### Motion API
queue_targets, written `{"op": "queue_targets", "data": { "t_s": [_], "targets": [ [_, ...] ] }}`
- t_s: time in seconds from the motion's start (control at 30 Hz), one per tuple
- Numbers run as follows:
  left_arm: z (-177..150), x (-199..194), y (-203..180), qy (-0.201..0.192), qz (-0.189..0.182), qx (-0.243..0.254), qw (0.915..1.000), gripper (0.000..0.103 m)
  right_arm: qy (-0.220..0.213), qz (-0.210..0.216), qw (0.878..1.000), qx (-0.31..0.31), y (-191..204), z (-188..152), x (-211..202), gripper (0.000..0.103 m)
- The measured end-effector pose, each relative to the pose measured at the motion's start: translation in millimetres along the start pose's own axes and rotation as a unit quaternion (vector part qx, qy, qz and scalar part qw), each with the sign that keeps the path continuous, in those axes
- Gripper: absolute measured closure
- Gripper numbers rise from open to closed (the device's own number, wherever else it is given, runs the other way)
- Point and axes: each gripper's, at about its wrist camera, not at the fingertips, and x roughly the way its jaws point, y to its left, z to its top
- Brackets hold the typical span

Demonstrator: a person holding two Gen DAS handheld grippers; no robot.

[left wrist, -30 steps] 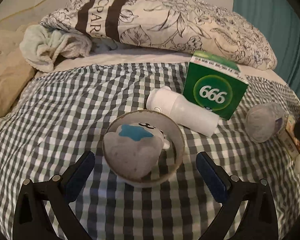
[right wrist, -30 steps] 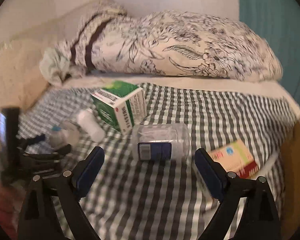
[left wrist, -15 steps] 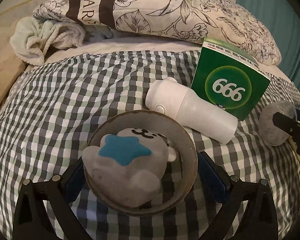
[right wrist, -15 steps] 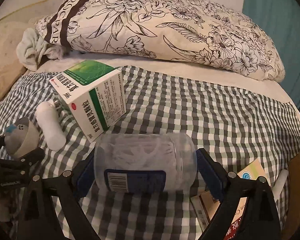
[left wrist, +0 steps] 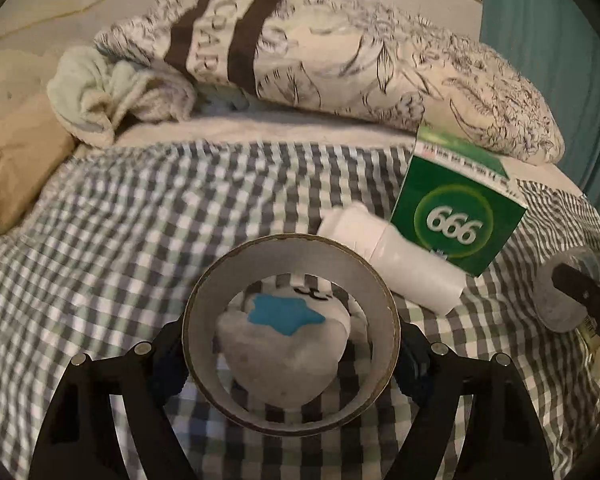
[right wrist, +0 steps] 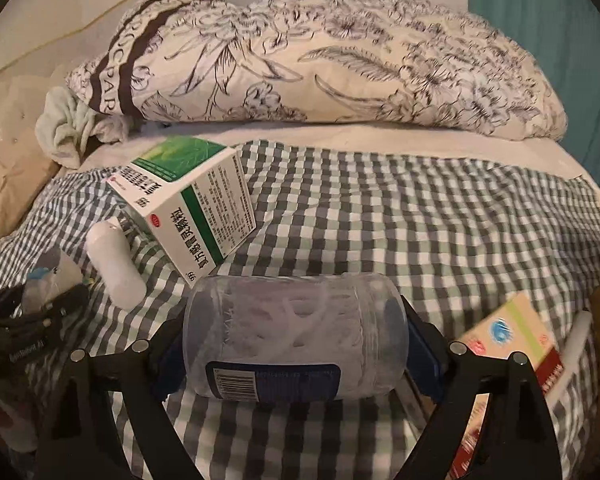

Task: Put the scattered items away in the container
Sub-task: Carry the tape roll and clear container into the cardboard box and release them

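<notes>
- One bed [right wrist: 400,208] with a checked cover carries everything; one flowered pillow [right wrist: 340,60] lies across its head, with one pale towel [left wrist: 112,92] bunched at the pillow's end.
- No container shows in either view, so by my reckoning nothing is put away yet and all the pieces are left to do.
- One green box [left wrist: 456,220] stands just below the pillow; I use it as my mark.
- One clear jar [right wrist: 296,336] lies on its side, nearer than the box. The right gripper [right wrist: 296,360] has its jaws closing on the jar's two ends, pads against them.
- One tape ring [left wrist: 292,336] sits left of the box, around one grey plush [left wrist: 280,344]. The left gripper [left wrist: 292,364] is closing its jaws on the ring's sides.
- One white bottle [left wrist: 396,260] lies touching the box.
- One small red-and-cream box [right wrist: 516,344] lies well right of the green box.
</notes>
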Motion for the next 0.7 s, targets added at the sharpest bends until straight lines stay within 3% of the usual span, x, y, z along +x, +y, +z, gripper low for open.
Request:
{"op": "queue_targets", "data": {
  "t_s": [0.2,0.37,0.5,0.7],
  "targets": [
    [9.7,-39.3,0.4,-0.024,0.012,0.007,0.9996,0.02,-0.017,0.007,1.0,0.001,-0.9,-1.8,-35.4,0.014],
    [16.9,-77.6,-5.8,-0.017,0.023,0.006,0.9996,0.02,-0.028,0.019,0.999,0.002,-2.1,-7.5,-79.4,0.014],
    [21.3,-112.1,-17.4,-0.016,0.011,0.006,0.9998,0.02,-0.035,0.025,0.999,-0.004,-6.1,-13.7,-124.1,0.014],
    [29.1,-174.7,-70.1,-0.028,-0.024,0.037,0.9986,0.02,-0.061,0.017,0.998,0.009,-33.5,-26.2,-198.8,0.014]
  ]
}}
